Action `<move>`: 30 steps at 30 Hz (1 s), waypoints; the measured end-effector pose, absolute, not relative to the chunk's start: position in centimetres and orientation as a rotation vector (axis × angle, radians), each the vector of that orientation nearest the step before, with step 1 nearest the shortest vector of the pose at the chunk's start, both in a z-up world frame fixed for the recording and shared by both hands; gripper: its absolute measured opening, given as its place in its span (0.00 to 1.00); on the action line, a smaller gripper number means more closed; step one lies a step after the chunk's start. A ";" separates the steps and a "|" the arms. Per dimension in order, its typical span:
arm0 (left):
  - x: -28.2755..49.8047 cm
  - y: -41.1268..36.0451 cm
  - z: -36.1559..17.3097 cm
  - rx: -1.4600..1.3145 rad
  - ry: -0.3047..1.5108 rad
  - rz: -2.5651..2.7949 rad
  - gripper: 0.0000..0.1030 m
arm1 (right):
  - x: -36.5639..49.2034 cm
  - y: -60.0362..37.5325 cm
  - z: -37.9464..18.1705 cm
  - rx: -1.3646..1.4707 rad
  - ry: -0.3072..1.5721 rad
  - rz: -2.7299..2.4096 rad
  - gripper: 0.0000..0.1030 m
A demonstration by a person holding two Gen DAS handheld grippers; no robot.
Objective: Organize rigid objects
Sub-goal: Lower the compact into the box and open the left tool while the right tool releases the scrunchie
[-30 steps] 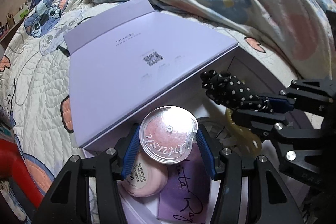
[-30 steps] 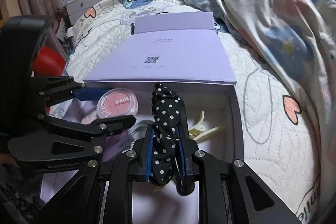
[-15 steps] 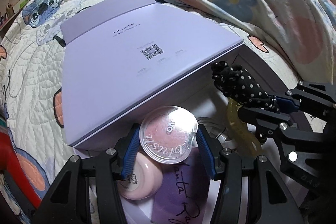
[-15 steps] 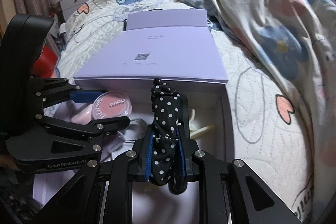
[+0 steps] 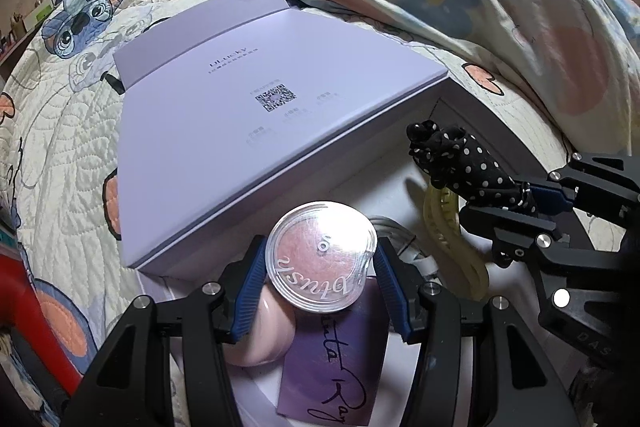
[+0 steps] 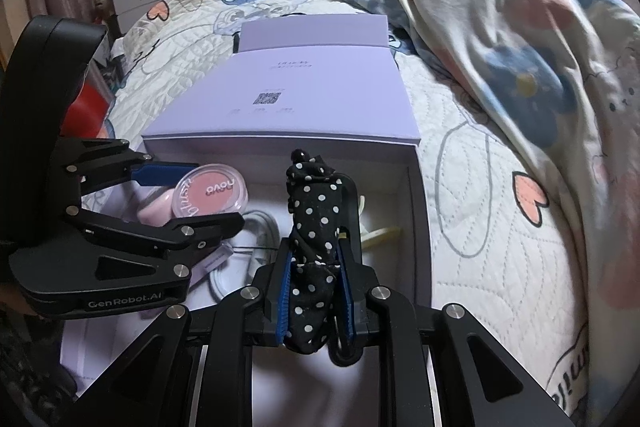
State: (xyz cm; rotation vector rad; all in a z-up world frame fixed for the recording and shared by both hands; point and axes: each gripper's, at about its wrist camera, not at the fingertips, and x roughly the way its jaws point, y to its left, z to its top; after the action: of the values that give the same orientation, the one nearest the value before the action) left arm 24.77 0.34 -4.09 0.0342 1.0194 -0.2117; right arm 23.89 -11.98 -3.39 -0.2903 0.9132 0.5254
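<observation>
The left gripper clamped the blush compact above the box's left side; the right gripper pinched the polka-dot hair clip, pointing lengthwise toward the lid edge.

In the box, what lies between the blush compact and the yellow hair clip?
A coiled white cable on the box floor lies between the blush compact and yellow hair clip; the right wrist view shows it best.
</observation>
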 end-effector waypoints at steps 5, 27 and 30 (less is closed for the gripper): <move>24.5 0.2 -3.6 0.029 1.005 -0.219 0.51 | 23.8 -12.1 -3.2 -0.300 0.921 0.519 0.27; 22.9 0.6 -1.6 0.033 1.011 -0.129 0.80 | 21.4 -14.1 0.0 -0.289 0.887 0.453 0.38; 22.4 0.8 -0.9 0.029 0.999 -0.125 0.80 | 21.0 -14.2 0.7 -0.289 0.873 0.450 0.38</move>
State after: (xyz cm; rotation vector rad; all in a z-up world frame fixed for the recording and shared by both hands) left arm 22.43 0.78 -0.92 0.0290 0.9995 -0.1248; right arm 20.97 -14.22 0.70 -0.2891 0.8728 0.4501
